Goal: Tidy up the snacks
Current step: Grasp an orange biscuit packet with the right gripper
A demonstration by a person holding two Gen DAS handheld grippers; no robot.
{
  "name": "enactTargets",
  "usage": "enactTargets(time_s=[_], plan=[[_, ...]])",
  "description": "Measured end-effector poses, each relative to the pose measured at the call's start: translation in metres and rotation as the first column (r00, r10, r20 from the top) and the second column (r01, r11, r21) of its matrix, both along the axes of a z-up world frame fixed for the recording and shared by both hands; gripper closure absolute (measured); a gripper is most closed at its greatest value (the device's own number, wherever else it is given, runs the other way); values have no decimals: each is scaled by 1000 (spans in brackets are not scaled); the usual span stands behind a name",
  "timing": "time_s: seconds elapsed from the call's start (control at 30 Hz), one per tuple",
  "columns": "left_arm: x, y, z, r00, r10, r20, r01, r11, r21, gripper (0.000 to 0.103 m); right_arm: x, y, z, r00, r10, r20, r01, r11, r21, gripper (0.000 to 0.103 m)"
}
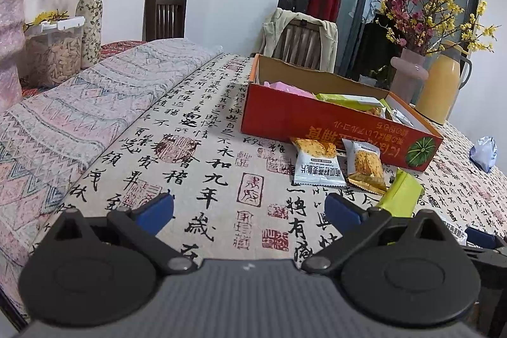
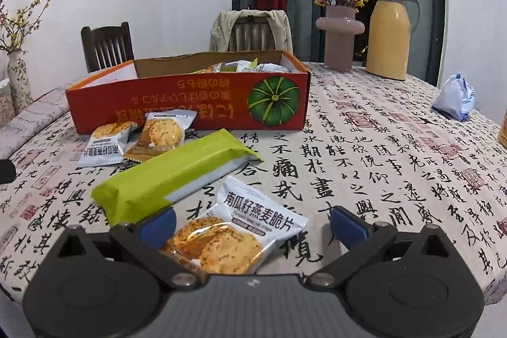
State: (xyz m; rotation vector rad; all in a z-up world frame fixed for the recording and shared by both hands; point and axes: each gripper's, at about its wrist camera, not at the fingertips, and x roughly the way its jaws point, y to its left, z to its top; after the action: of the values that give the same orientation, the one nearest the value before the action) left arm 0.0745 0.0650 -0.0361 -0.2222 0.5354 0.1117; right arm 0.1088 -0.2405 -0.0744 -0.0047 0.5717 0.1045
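Between the released right tongs (image 2: 252,222) an oat-crisp packet (image 2: 234,239) is framed; light, crinkly, fragile, best pinched at its sealed edge. Left tongs (image 1: 248,209) are spread, empty.

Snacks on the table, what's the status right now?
Both grippers open, empty. Right gripper over a cracker packet. Green bar, two packets outside the red box. Nothing blocking.

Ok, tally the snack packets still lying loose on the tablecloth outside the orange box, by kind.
White-and-orange oat crisp packets: 3 — one between the right gripper's open fingers, two by the orange box, at and.
Long green packet: 1
Total: 4
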Motion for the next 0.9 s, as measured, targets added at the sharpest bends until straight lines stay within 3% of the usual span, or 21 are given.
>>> enactTargets(time_s=[0.33,0.4,0.47,0.6,0.67,0.7,0.9], plan=[[-3,3,-2,1000,12,-1,-12,1000,-9,0,-9,-5,1,999,47,2,-47,999,9,4],[-4,3,-2,1000,11,0,-11,1000,-9,0,-13,-6,2,998,53,14,-54,999,10,14],[-4,3,-1,1000,11,0,-11,1000,-10,0,-17,-8,3,997,67,28,-68,998,17,39],[-3,2,-2,1000,10,-1,-10,1000,-9,0,-18,-14,5,996,86,40,-87,995,46,63],[-3,1,-2,1000,9,-2,-9,1000,-8,0,-18,-16,6,995,93,41,-95,994,62,96],[-3,1,-2,1000,9,-3,-9,1000,-7,0,-17,-17,6,994,99,36,-101,992,70,101],[0,-1,-4,1000,7,-10,-7,1000,-4,0,-16,-18,4,994,104,46,-107,991,80,101]])
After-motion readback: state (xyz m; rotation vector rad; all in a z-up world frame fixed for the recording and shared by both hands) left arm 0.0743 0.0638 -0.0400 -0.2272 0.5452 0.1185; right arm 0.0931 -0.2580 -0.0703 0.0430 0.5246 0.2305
